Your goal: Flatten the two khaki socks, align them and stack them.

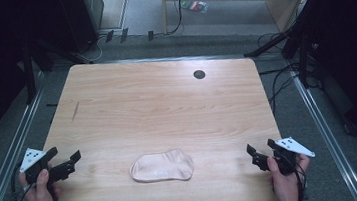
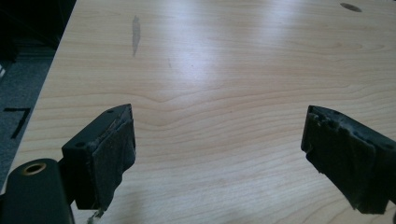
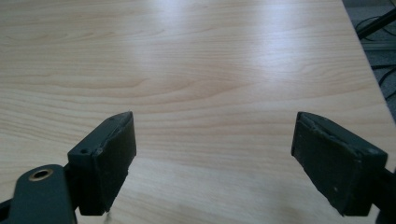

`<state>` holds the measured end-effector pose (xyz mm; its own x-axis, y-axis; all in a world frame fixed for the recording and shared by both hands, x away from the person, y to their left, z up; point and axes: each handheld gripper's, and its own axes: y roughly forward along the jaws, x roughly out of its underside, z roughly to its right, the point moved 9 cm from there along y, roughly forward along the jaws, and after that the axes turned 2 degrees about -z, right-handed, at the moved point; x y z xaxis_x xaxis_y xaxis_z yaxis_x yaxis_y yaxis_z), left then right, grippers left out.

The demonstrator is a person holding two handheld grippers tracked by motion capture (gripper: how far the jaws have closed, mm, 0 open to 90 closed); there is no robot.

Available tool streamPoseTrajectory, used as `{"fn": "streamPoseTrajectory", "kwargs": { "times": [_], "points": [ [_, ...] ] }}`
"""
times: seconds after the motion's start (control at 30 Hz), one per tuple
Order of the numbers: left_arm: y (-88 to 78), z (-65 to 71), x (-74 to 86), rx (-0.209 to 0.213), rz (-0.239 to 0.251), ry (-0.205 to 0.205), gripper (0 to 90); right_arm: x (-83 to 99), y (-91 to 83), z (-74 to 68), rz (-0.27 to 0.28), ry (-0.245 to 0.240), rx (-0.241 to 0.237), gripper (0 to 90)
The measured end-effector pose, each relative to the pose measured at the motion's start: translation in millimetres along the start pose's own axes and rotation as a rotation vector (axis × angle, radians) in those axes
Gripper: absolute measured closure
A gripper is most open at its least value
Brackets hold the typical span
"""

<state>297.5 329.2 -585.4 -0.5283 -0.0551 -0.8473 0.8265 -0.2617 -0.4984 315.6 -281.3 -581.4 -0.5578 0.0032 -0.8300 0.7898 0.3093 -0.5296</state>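
Note:
A pale pink sock [image 1: 162, 166] lies flat on the wooden table [image 1: 157, 107], near the front edge at the middle. My left gripper [image 1: 64, 155] is held over the front left corner, well left of the sock, jaws wide apart with nothing between them. In the left gripper view the left gripper [image 2: 217, 140] has bare wood between its jaws. My right gripper [image 1: 259, 148] hovers at the front right corner, right of the sock, also open and empty. Bare tabletop lies between the jaws of the right gripper [image 3: 212, 140] in the right gripper view.
A dark round cable hole [image 1: 199, 74] sits near the table's far edge, right of centre. A grey smear [image 1: 75, 110] marks the wood at the left. Cables and black stands crowd the floor around the table, with metal rails along both sides.

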Motion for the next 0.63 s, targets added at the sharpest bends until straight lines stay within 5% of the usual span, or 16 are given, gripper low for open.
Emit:
{"fn": "streamPoseTrajectory", "kwargs": {
  "times": [0.27, 0.63],
  "points": [
    [-3.6, -6.8, 10.2, -0.007, -0.042, 0.053, 10.7, 14.3, -14.6, 19.1, -0.012, 0.005, 0.011, 14.2],
    [4.7, -5.9, 13.5, -0.002, -0.080, 0.068, 10.6, 19.7, -18.8, 29.2, -0.017, 0.044, 0.000, 14.2]
  ]
}}
